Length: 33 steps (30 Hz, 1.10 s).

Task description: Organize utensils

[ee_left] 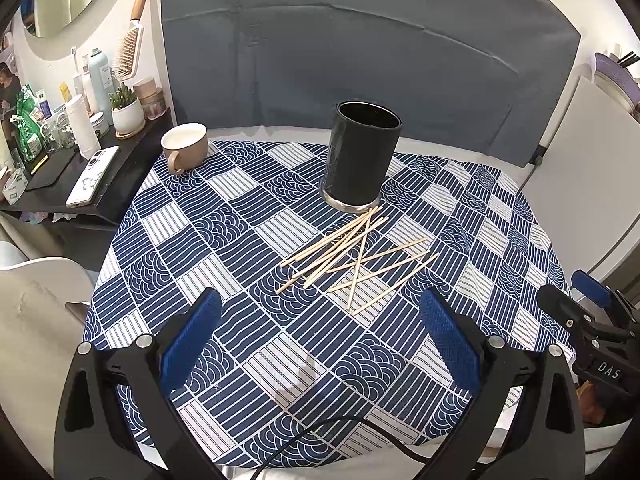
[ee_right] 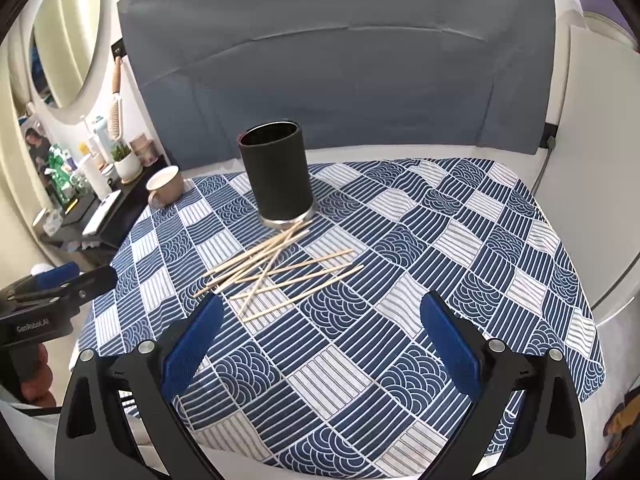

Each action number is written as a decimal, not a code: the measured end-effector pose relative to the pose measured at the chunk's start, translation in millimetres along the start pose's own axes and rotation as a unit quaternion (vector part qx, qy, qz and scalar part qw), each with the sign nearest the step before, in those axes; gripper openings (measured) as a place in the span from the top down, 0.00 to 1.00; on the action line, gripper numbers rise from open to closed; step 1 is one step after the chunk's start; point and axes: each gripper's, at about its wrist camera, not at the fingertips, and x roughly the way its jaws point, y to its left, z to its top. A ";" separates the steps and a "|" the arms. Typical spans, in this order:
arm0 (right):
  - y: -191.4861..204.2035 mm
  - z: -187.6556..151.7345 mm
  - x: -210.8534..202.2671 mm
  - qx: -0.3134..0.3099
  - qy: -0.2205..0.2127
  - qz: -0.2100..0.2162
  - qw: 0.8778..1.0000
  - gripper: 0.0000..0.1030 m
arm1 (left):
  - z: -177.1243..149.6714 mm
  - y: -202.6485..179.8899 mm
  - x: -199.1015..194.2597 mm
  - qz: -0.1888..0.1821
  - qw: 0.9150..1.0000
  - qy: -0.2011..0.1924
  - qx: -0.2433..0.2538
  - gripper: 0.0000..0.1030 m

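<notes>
Sticks loose, holder waiting

Both the left hand-held gripper (ee_left: 320, 336) and right hand-held gripper (ee_right: 322, 336) hang spread wide and empty. Just ahead of them, thin pale wooden sticks (ee_left: 352, 256) lie crisscrossed on the table (ee_left: 224, 360), their far tips touching the upright black holder (ee_left: 362, 156). Pinching one of the overlapping sticks would likely scatter others or snag the cloth; a careless reach might tip the holder.

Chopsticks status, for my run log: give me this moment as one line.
chopsticks: scattered on tablecloth beside black holder | holder: upright | left gripper: open | right gripper: open
</notes>
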 end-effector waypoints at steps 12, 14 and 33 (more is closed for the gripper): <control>0.5 0.4 3.7 -0.005 0.003 -0.001 1.000 0.09 | 0.5 1.3 3.5 -0.001 1.000 0.004 -0.003 0.06; 1.9 1.2 4.5 -0.006 0.004 -0.002 1.000 0.09 | 0.9 1.7 5.2 0.000 1.000 0.006 -0.003 0.06; 3.8 9.0 18.3 0.003 0.012 -0.051 0.999 0.09 | 17.6 5.4 30.9 0.002 0.999 0.043 0.033 0.10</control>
